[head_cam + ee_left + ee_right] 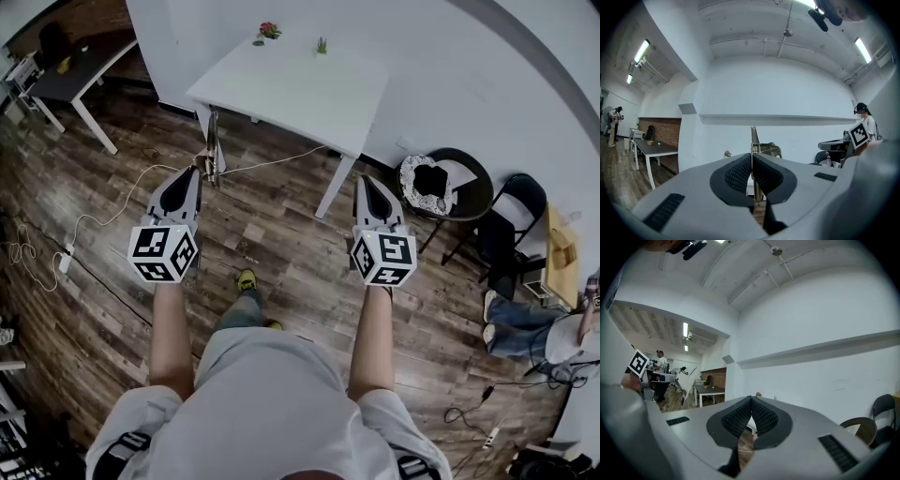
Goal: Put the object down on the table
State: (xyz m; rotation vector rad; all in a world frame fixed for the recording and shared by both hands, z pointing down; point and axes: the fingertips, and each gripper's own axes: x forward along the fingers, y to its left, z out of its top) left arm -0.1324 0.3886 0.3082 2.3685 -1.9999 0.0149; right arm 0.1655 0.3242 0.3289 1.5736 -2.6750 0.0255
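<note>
A thin brass-coloured metal object (753, 138) stands upright between the pads of my left gripper (751, 158), which is shut on it. In the head view the same object (214, 155) sticks out past the tip of the left gripper (194, 170), above the wooden floor and just short of the white table (300, 94). My right gripper (367, 179) is level with the left one, about a shoulder's width to its right. Its jaws (751, 400) are shut with nothing between them. Both grippers point toward the table.
Two small potted plants (269, 31) (322, 45) stand at the table's far edge. A round black chair (448, 186) and a folding chair (511, 214) are at the right, with a seated person (534, 330) beyond. Cables (112, 202) cross the floor on the left. A dark table (70, 77) stands far left.
</note>
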